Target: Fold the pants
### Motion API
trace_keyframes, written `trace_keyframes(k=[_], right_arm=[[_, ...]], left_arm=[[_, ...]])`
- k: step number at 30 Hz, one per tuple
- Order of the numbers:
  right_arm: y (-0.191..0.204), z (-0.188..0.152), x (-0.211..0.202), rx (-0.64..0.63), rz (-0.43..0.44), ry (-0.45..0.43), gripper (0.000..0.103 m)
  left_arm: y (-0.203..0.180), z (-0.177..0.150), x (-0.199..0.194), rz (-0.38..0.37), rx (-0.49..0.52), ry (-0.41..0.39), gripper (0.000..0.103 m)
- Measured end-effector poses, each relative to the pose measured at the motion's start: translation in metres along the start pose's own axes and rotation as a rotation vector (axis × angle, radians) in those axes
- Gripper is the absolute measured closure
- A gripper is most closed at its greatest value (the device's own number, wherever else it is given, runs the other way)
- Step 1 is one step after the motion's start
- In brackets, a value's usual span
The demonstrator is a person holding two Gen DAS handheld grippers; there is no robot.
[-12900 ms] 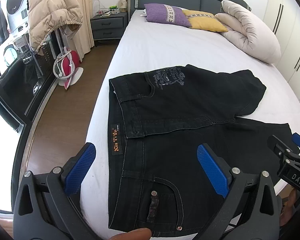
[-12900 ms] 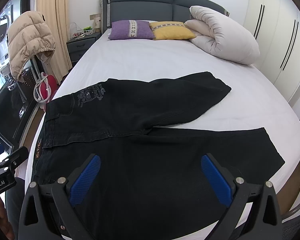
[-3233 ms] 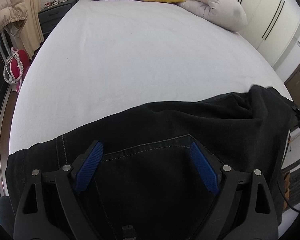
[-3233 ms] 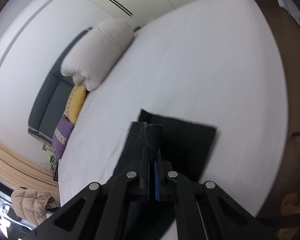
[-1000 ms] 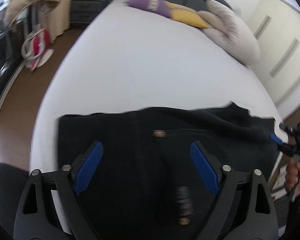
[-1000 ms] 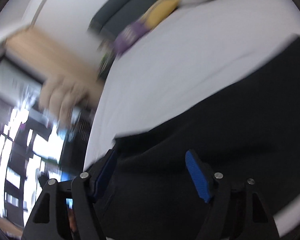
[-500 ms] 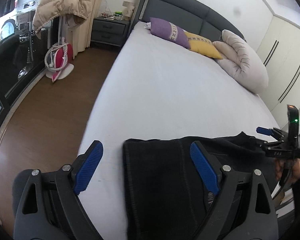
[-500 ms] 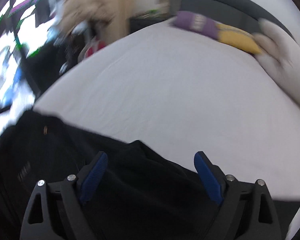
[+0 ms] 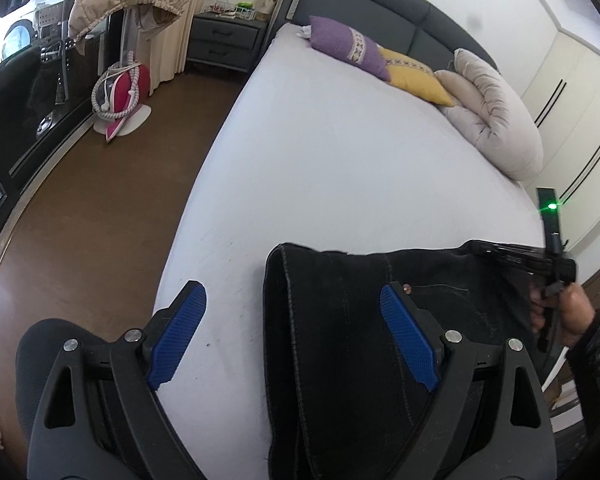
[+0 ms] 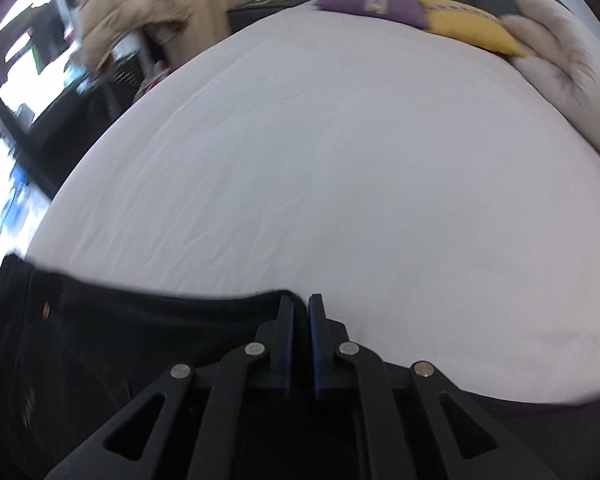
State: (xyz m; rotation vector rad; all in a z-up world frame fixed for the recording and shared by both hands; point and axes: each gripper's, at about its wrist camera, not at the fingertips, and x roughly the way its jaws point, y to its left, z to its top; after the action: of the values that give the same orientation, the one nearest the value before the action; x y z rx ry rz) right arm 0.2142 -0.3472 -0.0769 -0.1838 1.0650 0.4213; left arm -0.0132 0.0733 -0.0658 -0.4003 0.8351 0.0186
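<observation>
On the white-sheeted bed (image 9: 340, 152), near its foot edge, black denim pants (image 9: 340, 344) lie part-folded, seams pale, a rivet showing. Right gripper (image 10: 299, 320), jaws just closed, pinches the far right corner of the fabric. Left gripper (image 9: 296, 336) gapes wide, empty, astride the left fold. Advice: clamp the left edge, lift both corners level.

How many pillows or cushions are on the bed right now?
3. A purple cushion lies by the headboard, a yellow cushion sits right beside it, and a large beige pillow lies further along that side, towards the wardrobe. None looks hidden.
</observation>
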Motion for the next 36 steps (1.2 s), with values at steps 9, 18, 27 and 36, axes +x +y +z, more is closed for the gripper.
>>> trace_keyframes(k=[9, 18, 27, 36], right_arm=[[-0.058, -0.014, 0.003, 0.362, -0.109, -0.027, 0.102], [0.03, -0.083, -0.091, 0.298, 0.488, -0.213, 0.015], [-0.066, -0.176, -0.046, 0.671, 0.47, -0.111, 0.103], [-0.242, -0.261, -0.133, 1.117, -0.079, -0.381, 0.102]], left_arm=[[-0.003, 0.013, -0.016, -0.011, 0.0, -0.042, 0.014], [-0.06, 0.003, -0.013, -0.19, 0.144, 0.0, 0.014], [-0.108, -0.035, 0.057, -0.052, 0.389, 0.137, 0.013], [-0.105, -0.025, 0.052, -0.031, 0.351, 0.15, 0.013]])
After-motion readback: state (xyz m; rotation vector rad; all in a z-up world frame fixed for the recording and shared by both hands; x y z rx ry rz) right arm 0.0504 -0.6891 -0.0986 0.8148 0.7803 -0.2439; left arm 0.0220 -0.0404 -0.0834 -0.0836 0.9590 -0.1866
